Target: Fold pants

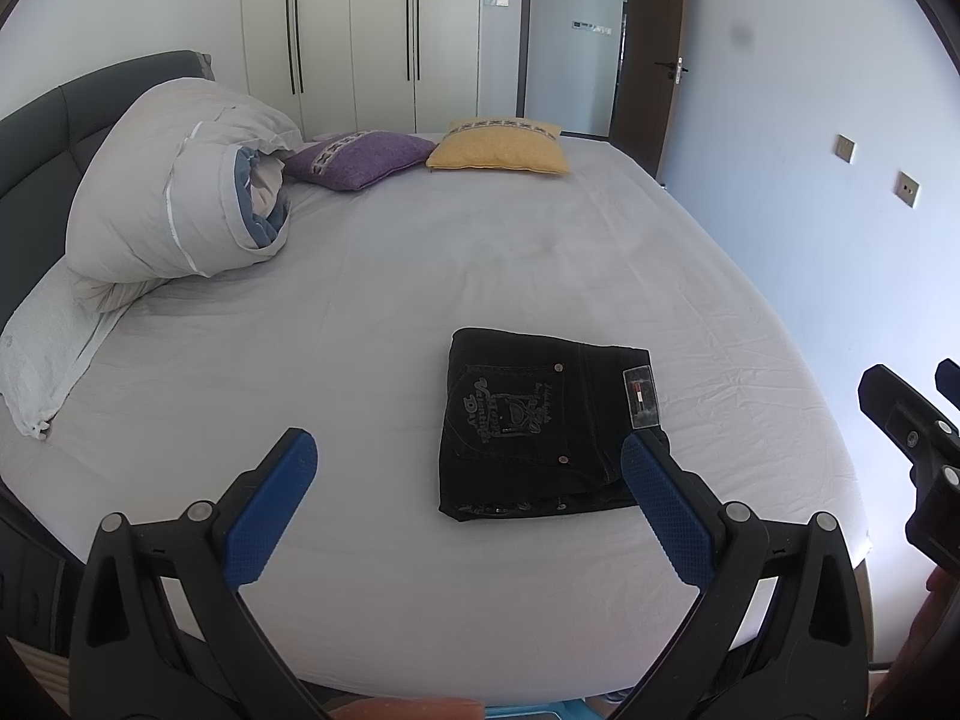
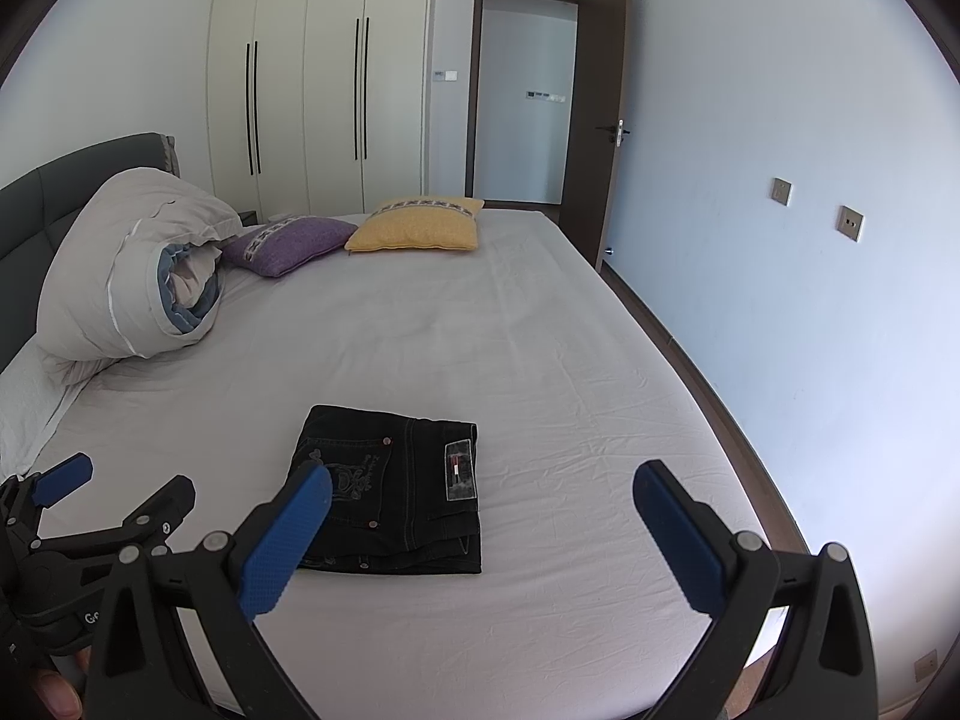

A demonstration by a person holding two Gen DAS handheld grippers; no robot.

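Observation:
Black pants (image 1: 540,420) lie folded into a compact rectangle on the white bed sheet (image 1: 420,276), back pocket embroidery and a label facing up. They also show in the right wrist view (image 2: 390,492). My left gripper (image 1: 468,450) is open and empty, held above the near edge of the bed, its right finger over the pants' near right corner. My right gripper (image 2: 483,486) is open and empty, held back above the pants, its left finger over their left side. Each gripper also shows in the other's view: the right one (image 1: 912,420), the left one (image 2: 90,498).
A rolled grey duvet (image 1: 180,192) lies at the left by the dark headboard (image 1: 36,138). A purple cushion (image 1: 360,159) and a yellow cushion (image 1: 498,147) lie at the far end. A wall (image 2: 780,240) runs close along the bed's right side; a wardrobe and an open door stand behind.

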